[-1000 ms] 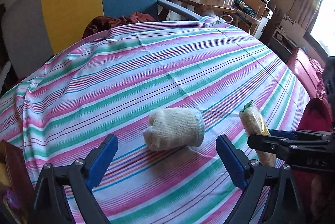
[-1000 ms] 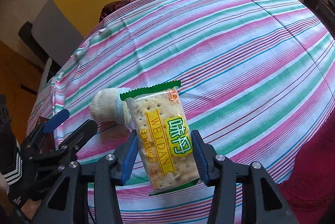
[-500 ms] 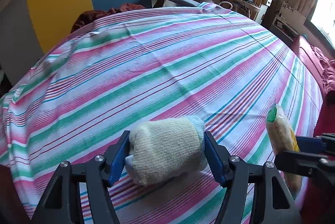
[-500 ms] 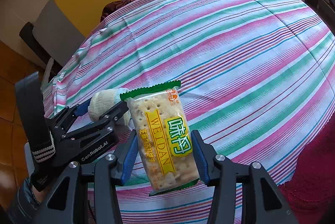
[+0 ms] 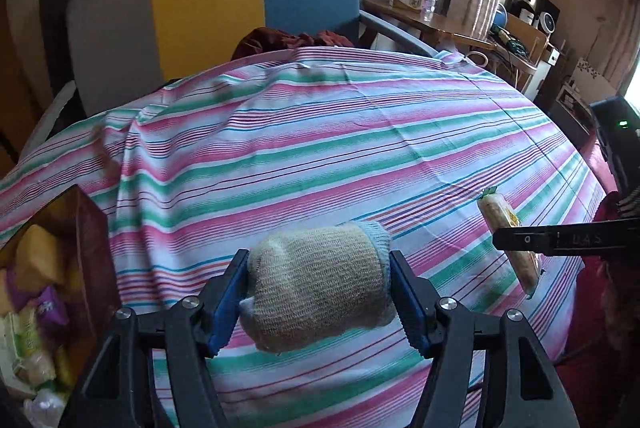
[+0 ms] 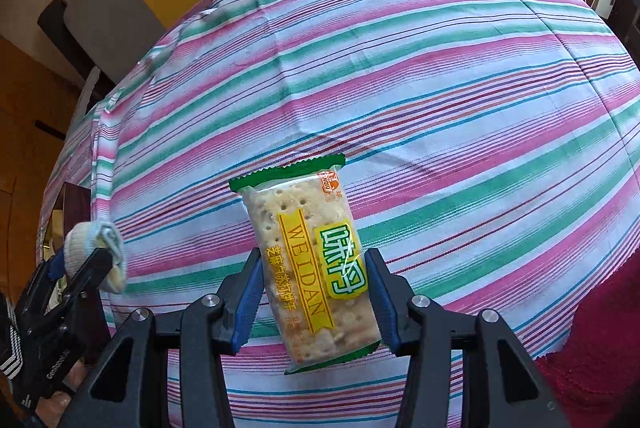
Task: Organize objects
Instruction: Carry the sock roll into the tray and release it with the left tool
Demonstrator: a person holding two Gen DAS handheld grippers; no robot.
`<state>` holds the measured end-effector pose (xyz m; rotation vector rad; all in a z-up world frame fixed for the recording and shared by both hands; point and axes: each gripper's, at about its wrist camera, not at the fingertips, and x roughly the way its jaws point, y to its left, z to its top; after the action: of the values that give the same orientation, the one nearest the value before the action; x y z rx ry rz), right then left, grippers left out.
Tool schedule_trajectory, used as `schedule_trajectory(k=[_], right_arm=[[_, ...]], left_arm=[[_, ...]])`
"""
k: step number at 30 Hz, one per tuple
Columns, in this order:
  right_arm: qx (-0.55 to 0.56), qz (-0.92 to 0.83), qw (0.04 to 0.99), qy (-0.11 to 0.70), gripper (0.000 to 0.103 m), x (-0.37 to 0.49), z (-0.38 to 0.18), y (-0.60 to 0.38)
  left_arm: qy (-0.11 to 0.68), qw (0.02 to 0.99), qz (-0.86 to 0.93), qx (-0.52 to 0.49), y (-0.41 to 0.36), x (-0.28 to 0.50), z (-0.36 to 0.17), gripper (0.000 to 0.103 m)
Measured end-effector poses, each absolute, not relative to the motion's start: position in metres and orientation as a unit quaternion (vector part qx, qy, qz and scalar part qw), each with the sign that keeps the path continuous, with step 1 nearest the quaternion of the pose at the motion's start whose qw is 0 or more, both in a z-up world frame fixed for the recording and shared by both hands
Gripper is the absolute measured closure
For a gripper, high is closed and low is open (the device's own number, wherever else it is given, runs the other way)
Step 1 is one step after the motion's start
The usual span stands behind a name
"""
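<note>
Left wrist view has the left gripper (image 5: pixel 318 294) clamped across the ends of a rolled beige sock (image 5: pixel 320 286), its jaws having just been closing onto it, and the roll now hangs clear of the striped surface (image 5: pixel 320 148) above its near edge. Being knitted and soft, the sock should weigh little and squash under the pads, so a hold across the thick middle of the roll looks safest; a pinch at the loose cuff could let it unroll. Beyond the near left corner, only this view shows inside the brown box (image 5: pixel 86 228), where several wrapped snacks (image 5: pixel 32 308) lie. Right wrist view has the right gripper (image 6: pixel 316 298) grasping a cracker packet (image 6: pixel 310 260) by its 2 long sides, held up off the cloth over the near edge. That packet is light and slick in its plastic film, and the crackers inside are brittle, so a gentle squeeze on the flat sides suits it. This view alone shows the printed label; the left view catches the packet (image 5: pixel 506 240) edge-on.
</note>
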<state>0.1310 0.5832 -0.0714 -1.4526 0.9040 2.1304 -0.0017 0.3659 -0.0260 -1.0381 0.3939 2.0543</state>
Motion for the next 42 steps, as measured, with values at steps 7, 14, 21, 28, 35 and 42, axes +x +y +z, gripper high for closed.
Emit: schedule_trajectory(k=[7,14,21,28,35,42], right_arm=[[-0.547,0.751,0.205,0.309,0.053,0.124,-0.079,0.578],[-0.568,0.738,0.209,0.299,0.053,0.119,-0.086,0.579],[-0.585,0.727,0.212,0.290,0.053,0.117,-0.092,0.577],[-0.594,0.722,0.213,0.283,0.053,0.115,-0.095,0.577],[-0.613,0.715,0.211,0.260,0.053,0.110,-0.098,0.572],[-0.619,0.713,0.210,0.254,0.052,0.108,-0.099,0.573]], left_arm=[[0.131,0.373,0.829,-0.395,0.320,0.003,-0.008,0.035],[0.108,0.362,0.841,-0.386,0.287,0.003,0.005,0.035],[0.092,0.353,0.850,-0.380,0.260,0.001,0.011,0.035],[0.077,0.342,0.854,-0.384,0.234,-0.004,0.010,0.035],[0.043,0.320,0.863,-0.388,0.186,-0.017,0.010,0.035],[-0.035,0.255,0.881,-0.397,0.074,-0.039,0.009,0.035]])
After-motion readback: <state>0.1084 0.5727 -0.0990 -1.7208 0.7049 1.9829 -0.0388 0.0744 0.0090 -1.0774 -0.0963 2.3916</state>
